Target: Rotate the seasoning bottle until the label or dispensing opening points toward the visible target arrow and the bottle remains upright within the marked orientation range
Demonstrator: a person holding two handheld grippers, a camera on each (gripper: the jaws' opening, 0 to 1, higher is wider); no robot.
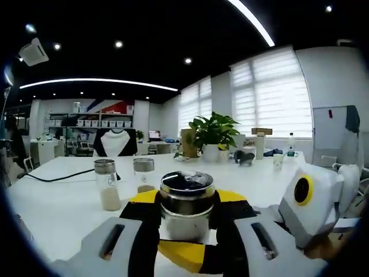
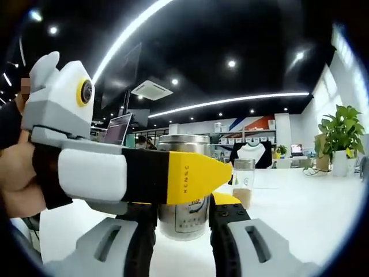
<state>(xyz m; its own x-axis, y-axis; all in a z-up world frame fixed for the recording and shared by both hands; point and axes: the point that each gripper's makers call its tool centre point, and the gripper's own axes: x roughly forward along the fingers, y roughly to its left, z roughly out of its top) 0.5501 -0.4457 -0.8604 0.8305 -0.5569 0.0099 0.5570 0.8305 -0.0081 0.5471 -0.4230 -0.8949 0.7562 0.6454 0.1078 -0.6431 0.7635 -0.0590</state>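
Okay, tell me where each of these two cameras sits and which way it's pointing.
Left gripper view: rides the left gripper, facing the windows and plant; its fingers flank the steel bottle.
Right gripper view: rides the right gripper, facing shelves; a hand shows.
Shared: the bottle, a glass jar, the plant.

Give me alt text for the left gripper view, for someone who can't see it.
The left tool grips a steel seasoning bottle, upright on a white table, between its black and yellow jaws. Two glass jars stand behind it to the left, and a potted plant sits farther back. The right tool enters from the right.
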